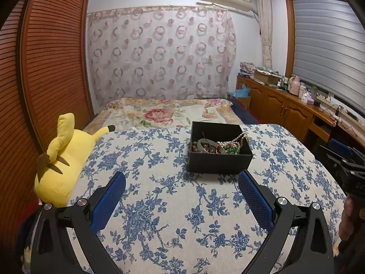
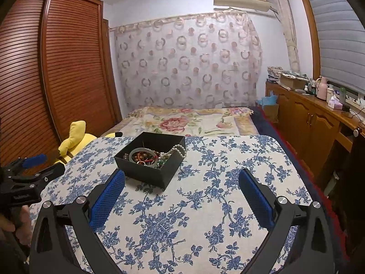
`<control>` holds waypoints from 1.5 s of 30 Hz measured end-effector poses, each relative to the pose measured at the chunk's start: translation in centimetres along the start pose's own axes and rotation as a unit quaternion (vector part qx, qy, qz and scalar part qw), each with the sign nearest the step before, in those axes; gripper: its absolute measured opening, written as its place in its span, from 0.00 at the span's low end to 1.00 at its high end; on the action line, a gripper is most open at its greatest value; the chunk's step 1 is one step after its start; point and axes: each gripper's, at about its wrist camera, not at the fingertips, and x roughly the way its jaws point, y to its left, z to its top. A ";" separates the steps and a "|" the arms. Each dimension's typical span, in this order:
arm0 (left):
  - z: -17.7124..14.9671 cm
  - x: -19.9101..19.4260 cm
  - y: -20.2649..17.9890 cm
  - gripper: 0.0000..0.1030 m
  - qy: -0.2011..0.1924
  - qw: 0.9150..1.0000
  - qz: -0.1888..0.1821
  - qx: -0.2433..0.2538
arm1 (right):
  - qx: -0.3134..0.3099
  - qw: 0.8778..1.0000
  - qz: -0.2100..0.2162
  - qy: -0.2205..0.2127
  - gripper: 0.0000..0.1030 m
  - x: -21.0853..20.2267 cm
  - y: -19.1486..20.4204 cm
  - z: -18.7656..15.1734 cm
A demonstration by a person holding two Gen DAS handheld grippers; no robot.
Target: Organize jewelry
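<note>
My left claw (image 1: 182,178) and right claw (image 2: 182,177) both stand wide apart, empty. The black jewelry box (image 1: 219,162) sits ahead on the floral cloth (image 1: 164,205); only the right view shows its grey bangle (image 2: 142,154) whole.

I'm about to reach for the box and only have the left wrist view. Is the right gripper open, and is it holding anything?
Observer: The right gripper is open and empty, above the floral cloth.
Operator: Where is the box from that side?
Observer: The black box sits ahead and left of centre, one corner turned toward that gripper.
Operator: What lies on top inside?
Observer: A grey-green bangle lies around some brown beads.
</note>
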 end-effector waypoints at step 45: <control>0.1 -0.6 0.0 0.92 -0.012 1.000 0.003 0.001 | 0.002 1.000 0.001 -0.001 0.98 0.0 -0.1 -0.2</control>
